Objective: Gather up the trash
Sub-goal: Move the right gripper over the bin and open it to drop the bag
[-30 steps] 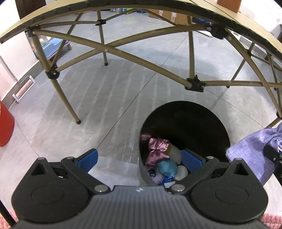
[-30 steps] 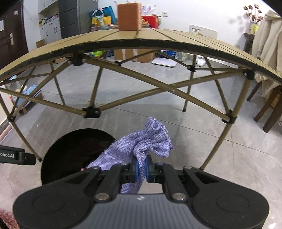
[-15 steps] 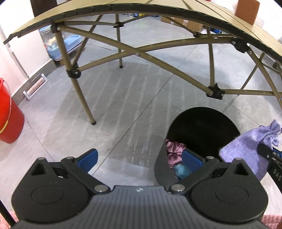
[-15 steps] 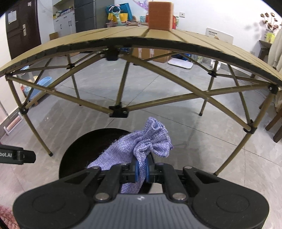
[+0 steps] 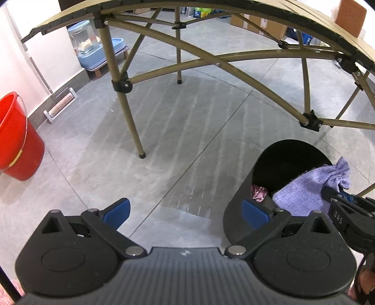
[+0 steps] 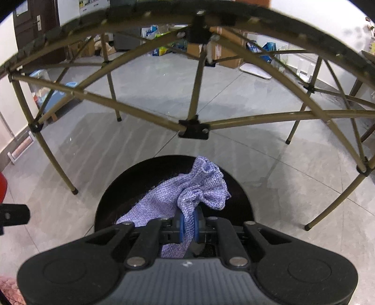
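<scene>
Two grippers: left at the bottom of its frame, right at bottom centre of its own. One purple cloth, centre. One black bin, lower right. One red bucket, left edge. One folding table across the top. One orange block, upper right.

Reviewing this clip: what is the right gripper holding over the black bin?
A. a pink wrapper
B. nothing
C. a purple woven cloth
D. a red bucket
C: the right gripper has its jaws shut on the purple woven cloth, which hangs above the black bin.
</scene>
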